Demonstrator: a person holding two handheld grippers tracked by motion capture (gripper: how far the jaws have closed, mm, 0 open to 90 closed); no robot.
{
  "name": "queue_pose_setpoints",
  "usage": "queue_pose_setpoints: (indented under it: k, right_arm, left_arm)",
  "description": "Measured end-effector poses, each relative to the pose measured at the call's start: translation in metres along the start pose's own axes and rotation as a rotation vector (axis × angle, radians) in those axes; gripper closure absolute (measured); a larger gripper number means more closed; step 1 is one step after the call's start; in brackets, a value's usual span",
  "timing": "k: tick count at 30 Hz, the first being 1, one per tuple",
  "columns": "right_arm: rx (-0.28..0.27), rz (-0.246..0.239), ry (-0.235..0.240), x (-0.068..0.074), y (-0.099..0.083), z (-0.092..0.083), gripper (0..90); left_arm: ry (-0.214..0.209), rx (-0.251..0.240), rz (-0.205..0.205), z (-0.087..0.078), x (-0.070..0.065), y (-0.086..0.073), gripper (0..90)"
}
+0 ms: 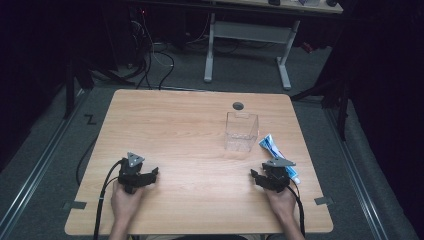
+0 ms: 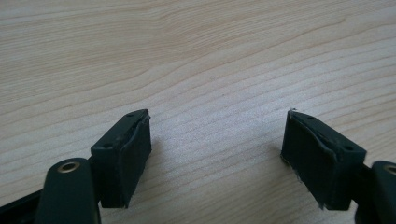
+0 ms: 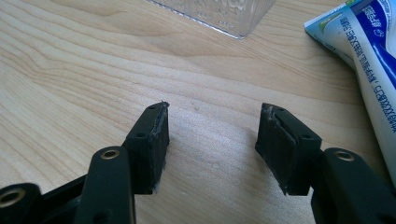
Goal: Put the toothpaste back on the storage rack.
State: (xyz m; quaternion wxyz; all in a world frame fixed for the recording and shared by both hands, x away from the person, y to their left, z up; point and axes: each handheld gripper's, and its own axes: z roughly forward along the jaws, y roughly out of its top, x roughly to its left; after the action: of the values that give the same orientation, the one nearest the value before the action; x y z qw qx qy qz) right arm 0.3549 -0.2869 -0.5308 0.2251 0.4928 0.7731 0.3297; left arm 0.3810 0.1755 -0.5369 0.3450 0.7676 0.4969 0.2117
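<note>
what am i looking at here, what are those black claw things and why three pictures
A person sits at a wooden table and holds a hand tool in each hand. Each tool is a gripper with two black jaws that pinch things. The wide picture comes from a camera above the table: the left gripper is at the left, the right gripper at the right. The other two pictures come from small cameras riding on each gripper, looking along its jaws.

On the table stand a clear plastic box and, beside it, a blue and white tube, lying near the right gripper. Both grippers are open, with only bare wood between the jaws. Nothing is held.
</note>
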Motion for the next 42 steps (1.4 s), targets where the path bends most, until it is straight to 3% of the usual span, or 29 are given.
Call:
queue_pose_setpoints:
  k: [38,42]
  right_arm:
    - [0.002,0.023,-0.016,0.001,-0.002,-0.002,44.3]
    - [-0.03,0.025,-0.031,0.002,-0.003,-0.01,47.9]
  left_arm:
    - [0.0,0.0,0.0,0.0,0.0,0.0,24.5]
    - [0.0,0.0,0.0,0.0,0.0,0.0,24.5]
